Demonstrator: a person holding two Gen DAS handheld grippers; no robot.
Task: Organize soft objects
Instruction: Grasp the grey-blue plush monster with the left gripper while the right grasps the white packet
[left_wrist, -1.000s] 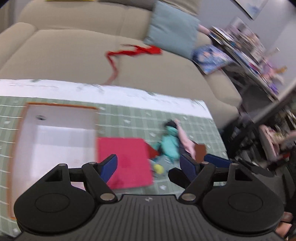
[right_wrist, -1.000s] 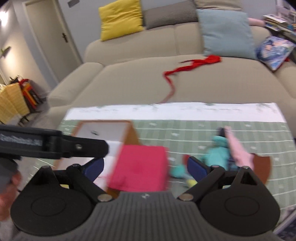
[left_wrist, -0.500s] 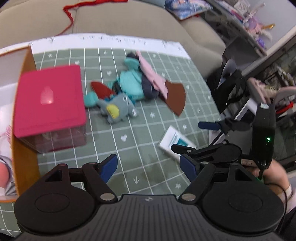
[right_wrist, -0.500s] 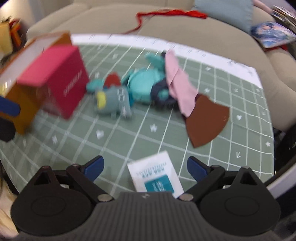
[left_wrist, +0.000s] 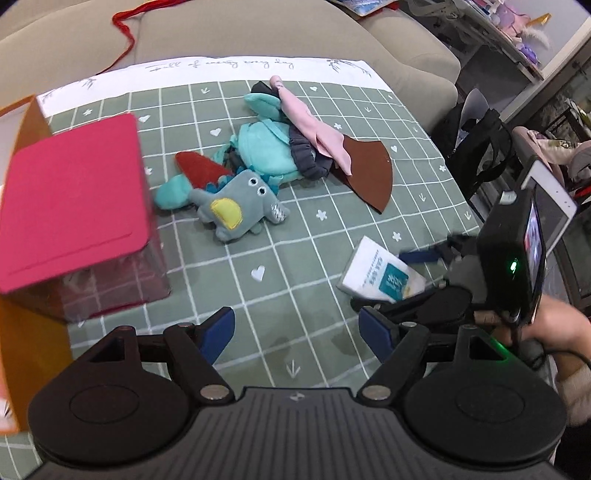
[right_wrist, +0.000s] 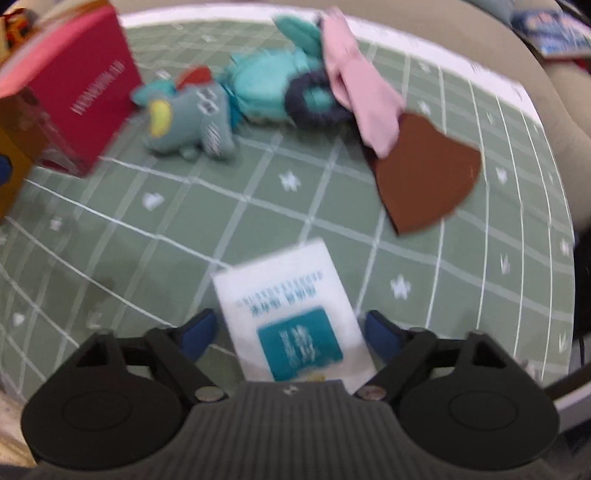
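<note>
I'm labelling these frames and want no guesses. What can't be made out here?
- Print on the white packet: blurred in the right wrist view, too small in the left.
- Inside of the pink-lidded box: lid covers it.
- Orange box: cut off by the left edge.

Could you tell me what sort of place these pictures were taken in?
Most likely a home living room. A beige sofa stands right behind the table, which wears a green checked tablecloth strewn with plush toys such as a grey elephant, and cluttered shelves fill the corner.

Beige sofa (left_wrist: 258, 33) behind green grid tablecloth (left_wrist: 314, 325), cluttered shelves (left_wrist: 517, 33) at right
</note>
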